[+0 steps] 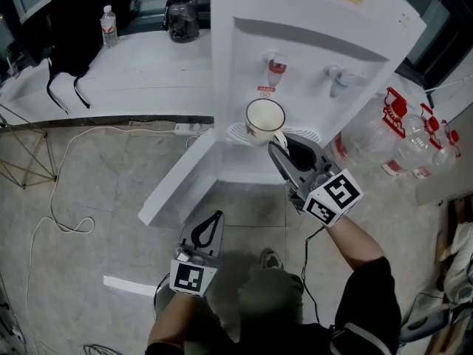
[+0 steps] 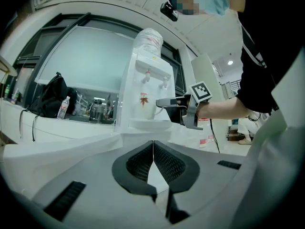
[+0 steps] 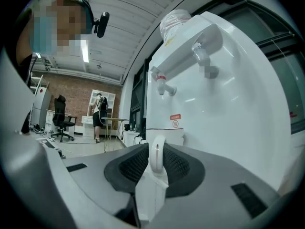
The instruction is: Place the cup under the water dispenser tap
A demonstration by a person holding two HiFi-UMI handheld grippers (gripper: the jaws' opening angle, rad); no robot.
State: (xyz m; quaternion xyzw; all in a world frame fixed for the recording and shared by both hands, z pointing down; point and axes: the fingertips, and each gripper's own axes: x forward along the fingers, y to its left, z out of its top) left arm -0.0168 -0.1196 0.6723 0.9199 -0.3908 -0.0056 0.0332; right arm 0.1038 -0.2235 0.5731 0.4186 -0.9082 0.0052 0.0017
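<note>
A white cup (image 1: 264,120) stands upright on the drip tray (image 1: 238,133) of the white water dispenser (image 1: 310,28), right below the red tap (image 1: 276,68). The blue tap (image 1: 338,80) is to its right. My right gripper (image 1: 279,146) is shut on the cup's handle (image 3: 157,152), which shows white between the black pads; the cup body (image 3: 164,136) sits just beyond. In the left gripper view the cup (image 2: 144,104) bears a red leaf. My left gripper (image 1: 208,232) hangs low near the floor, well back from the dispenser, with its jaws shut and nothing in them.
A white panel (image 1: 177,191) slopes from the dispenser's base to the floor. On the counter behind lie a black backpack (image 1: 77,17), a water bottle (image 1: 109,26) and a dark jar (image 1: 182,17). Several plastic bottles (image 1: 414,143) crowd the right. A cable (image 1: 66,168) trails over the floor.
</note>
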